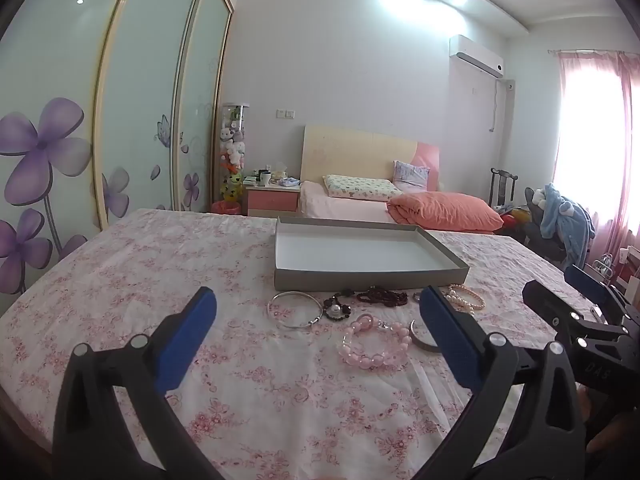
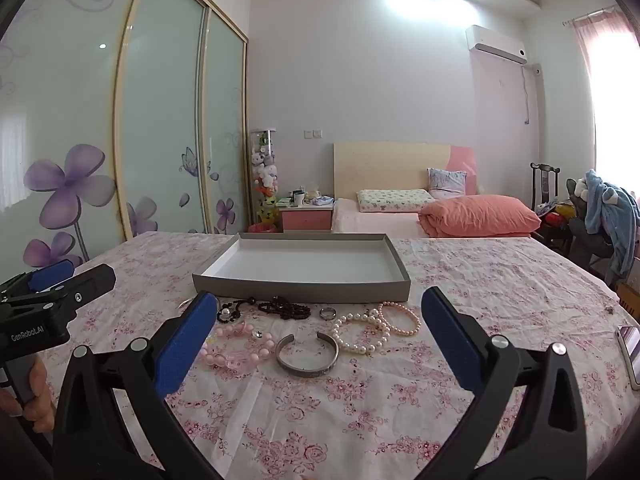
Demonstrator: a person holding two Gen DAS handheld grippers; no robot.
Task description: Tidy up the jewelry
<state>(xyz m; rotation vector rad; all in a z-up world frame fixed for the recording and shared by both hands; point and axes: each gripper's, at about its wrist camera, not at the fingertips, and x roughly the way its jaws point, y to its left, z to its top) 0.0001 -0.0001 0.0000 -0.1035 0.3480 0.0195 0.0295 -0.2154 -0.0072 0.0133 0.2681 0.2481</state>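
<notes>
A grey tray (image 1: 368, 276) (image 2: 300, 290) with a white, empty inside stands on the floral tablecloth. In front of it lie a thin silver bangle (image 1: 295, 310), a black bead bracelet with a pearl (image 1: 337, 308) (image 2: 232, 310), dark red beads (image 1: 382, 295) (image 2: 285, 307), a pink bead bracelet (image 1: 374, 346) (image 2: 232, 344), a silver cuff (image 2: 307, 356) (image 1: 422, 338), a small ring (image 2: 327, 313) and pearl bracelets (image 2: 372, 330) (image 1: 466, 300). My left gripper (image 1: 318, 312) is open and empty, just short of the jewelry. My right gripper (image 2: 320, 316) is open and empty, above the cuff.
A phone (image 2: 631, 354) lies at the table's right edge. Behind the table are a bed (image 2: 440, 212), a pink nightstand (image 2: 306, 216), sliding wardrobe doors (image 2: 160, 120) on the left and a chair with clothes (image 2: 600, 208) on the right.
</notes>
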